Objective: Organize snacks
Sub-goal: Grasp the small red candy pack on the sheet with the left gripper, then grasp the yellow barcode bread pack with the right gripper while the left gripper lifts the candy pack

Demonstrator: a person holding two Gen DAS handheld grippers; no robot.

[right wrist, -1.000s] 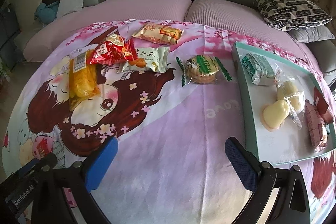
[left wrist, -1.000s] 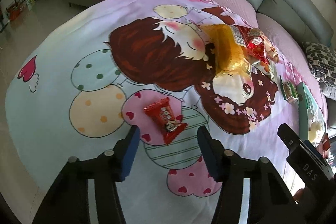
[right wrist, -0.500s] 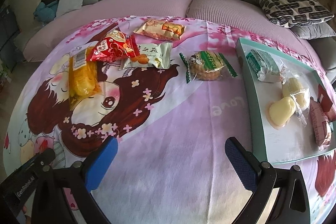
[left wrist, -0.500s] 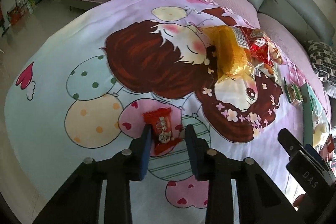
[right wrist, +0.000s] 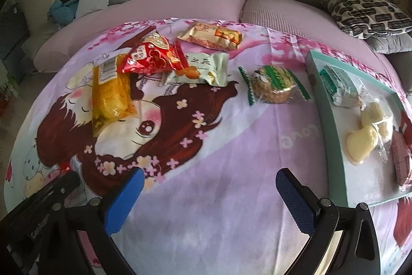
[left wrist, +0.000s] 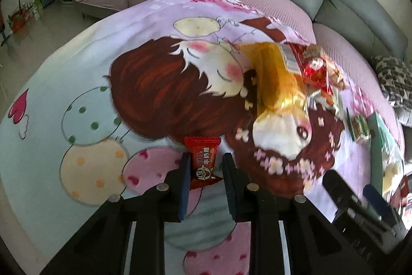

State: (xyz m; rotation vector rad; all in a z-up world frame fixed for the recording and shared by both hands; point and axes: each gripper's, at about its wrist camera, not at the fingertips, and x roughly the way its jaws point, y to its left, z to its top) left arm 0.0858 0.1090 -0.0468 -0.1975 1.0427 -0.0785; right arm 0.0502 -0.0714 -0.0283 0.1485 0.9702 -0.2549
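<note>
Gripping the small red candy packet (left wrist: 204, 161) by its two long sides, the left gripper (left wrist: 204, 166) has its jaws closed on the wrapper, whose far end sticks out past the tips; held that way the printed face stays up and the packet can be carried flat, and it looks already raised a little off the cartoon blanket (left wrist: 144, 94) at the near left, though I cannot tell that for certain. To its right, further off, a yellow packet (right wrist: 110, 92) lies lengthwise with a red bag (right wrist: 154, 57) overlapping its far end, a pale green packet (right wrist: 203, 68) just beside that, and a gold packet (right wrist: 213, 36) beyond them, all loose on the blanket and apparently waiting their turn. Right again sits a round cake in a clear wrapper (right wrist: 274, 85), near the tray but apart from it. The right gripper (right wrist: 208, 197) hangs over bare blanket with its jaws wide apart and nothing between them, probably kept ready for the next pick. At the far right the green tray (right wrist: 332, 135) already holds a green-and-white packet, pale sweets and a pink packet, so it reads as the collecting place for the candy
</note>
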